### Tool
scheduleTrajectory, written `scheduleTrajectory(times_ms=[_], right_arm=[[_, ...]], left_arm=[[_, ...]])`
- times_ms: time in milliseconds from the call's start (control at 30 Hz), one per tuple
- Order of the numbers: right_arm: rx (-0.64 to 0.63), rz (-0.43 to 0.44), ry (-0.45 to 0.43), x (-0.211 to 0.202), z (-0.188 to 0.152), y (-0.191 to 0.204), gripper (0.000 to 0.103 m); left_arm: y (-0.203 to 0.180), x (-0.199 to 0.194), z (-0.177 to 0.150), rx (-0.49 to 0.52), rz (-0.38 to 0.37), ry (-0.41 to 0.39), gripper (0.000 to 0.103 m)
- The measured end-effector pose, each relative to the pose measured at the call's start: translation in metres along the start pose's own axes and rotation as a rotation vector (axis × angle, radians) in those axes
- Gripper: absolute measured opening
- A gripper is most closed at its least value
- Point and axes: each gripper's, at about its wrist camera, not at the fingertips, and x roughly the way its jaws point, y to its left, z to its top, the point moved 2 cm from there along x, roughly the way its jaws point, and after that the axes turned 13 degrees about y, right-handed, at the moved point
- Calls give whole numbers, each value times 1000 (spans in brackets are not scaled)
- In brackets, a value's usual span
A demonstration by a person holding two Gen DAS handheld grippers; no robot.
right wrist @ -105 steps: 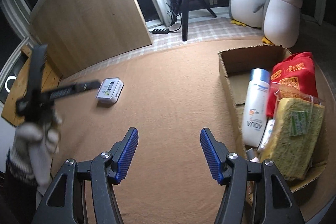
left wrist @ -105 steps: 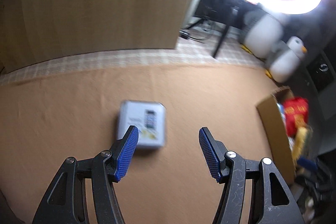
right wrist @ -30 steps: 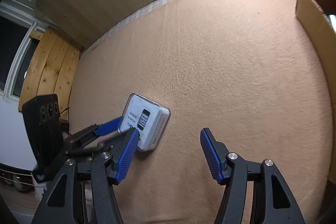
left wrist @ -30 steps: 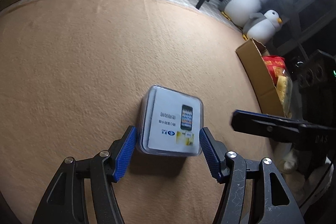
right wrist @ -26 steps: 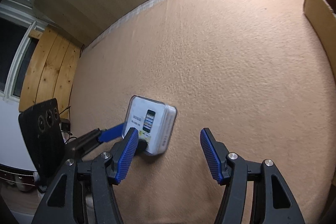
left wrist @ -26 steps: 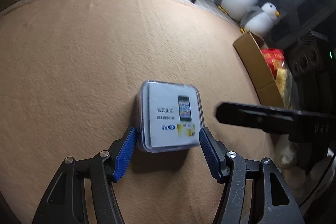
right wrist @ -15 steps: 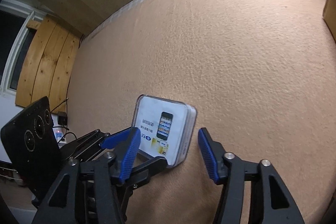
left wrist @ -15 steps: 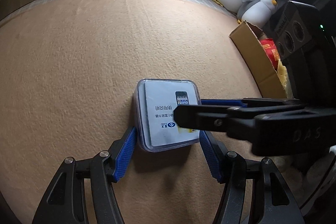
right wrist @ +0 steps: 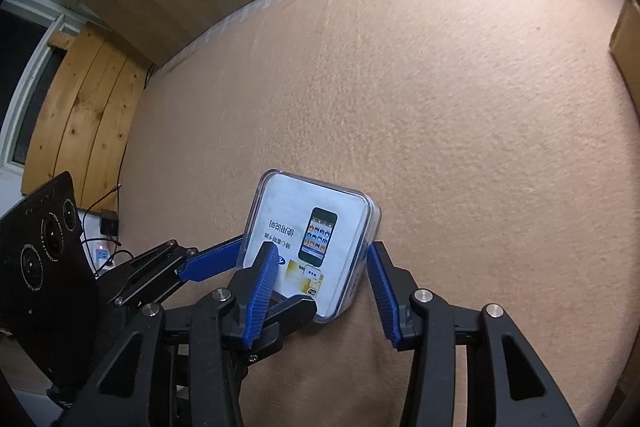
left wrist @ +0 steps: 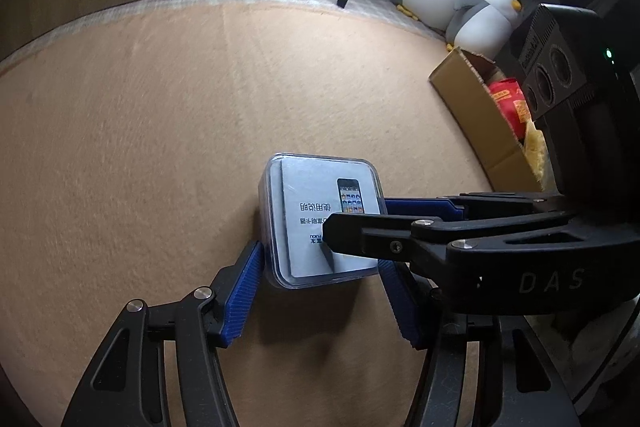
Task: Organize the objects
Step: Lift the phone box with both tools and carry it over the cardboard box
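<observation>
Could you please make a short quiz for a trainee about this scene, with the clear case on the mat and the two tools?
1. True or false: the case lies inside the carton.
2. What is pictured on the lid of the case? A) a phone B) a penguin C) a cup
3. Fill in: the left tool and the right tool are both open and close to the ___.

Key: 1 false, it lies on the mat; 2 A; 3 case.
</observation>
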Motion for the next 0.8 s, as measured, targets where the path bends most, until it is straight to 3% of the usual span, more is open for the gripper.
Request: scheduleTrajectory(times_ms=[800], right_arm=[[90,-79,-261,-146,4,-96,43]], left_arm=[[-145,-1,109,209,-61,-110,63]])
